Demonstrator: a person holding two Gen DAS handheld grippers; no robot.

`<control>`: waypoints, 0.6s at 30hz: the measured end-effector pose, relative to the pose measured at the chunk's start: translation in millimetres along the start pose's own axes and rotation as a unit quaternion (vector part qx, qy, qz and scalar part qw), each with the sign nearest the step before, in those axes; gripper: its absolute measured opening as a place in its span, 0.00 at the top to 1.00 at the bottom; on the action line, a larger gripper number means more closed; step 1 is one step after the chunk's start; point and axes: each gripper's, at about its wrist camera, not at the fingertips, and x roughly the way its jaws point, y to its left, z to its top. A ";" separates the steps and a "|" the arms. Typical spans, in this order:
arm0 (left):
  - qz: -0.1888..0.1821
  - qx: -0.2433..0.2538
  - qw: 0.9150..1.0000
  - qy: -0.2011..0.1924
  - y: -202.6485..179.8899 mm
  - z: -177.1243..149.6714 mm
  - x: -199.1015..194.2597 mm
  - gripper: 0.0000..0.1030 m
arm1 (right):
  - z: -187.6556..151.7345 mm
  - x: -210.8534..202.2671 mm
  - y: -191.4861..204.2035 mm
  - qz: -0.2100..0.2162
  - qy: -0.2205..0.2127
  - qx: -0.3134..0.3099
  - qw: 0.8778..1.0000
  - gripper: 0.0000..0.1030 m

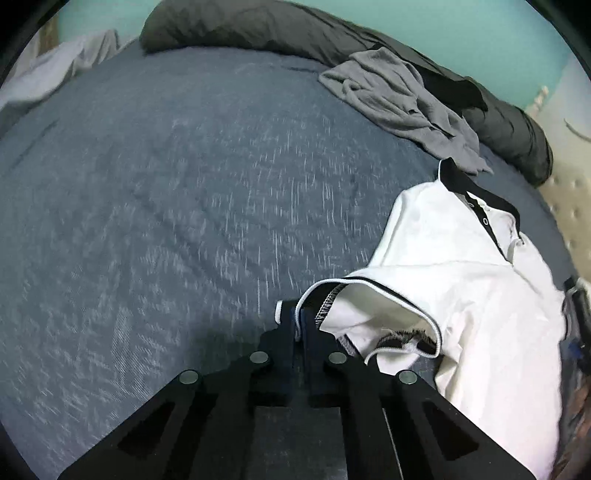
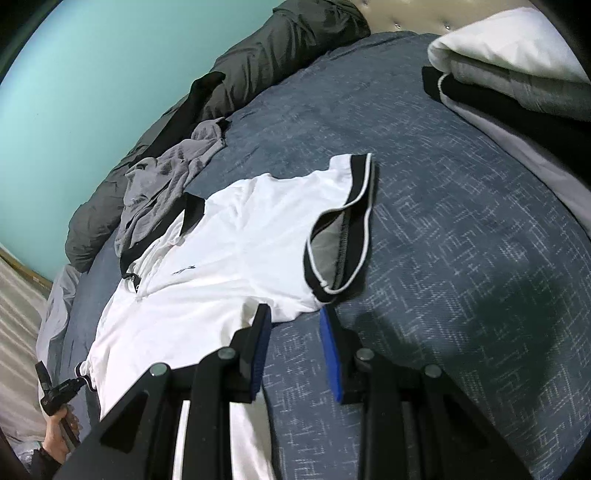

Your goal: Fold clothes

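A white polo shirt with a black collar and black-trimmed cuffs lies face up on the blue bed cover. My left gripper is shut on the rim of one sleeve cuff; a bit of the white trim sticks out beside the fingers. In the right wrist view the shirt spreads to the left, with its other sleeve lying flat. My right gripper stands open just below that sleeve's underarm, its blue pads apart and pressing on nothing. At the far lower left a hand holds the left gripper at the shirt's edge.
A crumpled grey garment lies beyond the shirt's collar. A dark rolled blanket runs along the teal wall. A stack of folded clothes sits at the upper right. A beige padded headboard borders the bed.
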 end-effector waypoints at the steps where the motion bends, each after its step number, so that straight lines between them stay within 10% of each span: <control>1: 0.009 0.001 1.000 -0.010 -0.2 4.0 -2.5 0.97 | -0.3 0.0 1.0 0.000 0.000 -0.001 1.000 0.74; 12: 0.055 -0.021 0.992 -0.109 -1.8 45.6 -20.7 0.98 | -5.8 0.3 6.5 0.005 0.004 0.000 1.000 0.74; 18: 0.043 -0.038 0.996 -0.066 11.5 34.0 -4.7 0.95 | -7.5 -0.1 6.9 0.009 0.006 0.004 1.000 0.74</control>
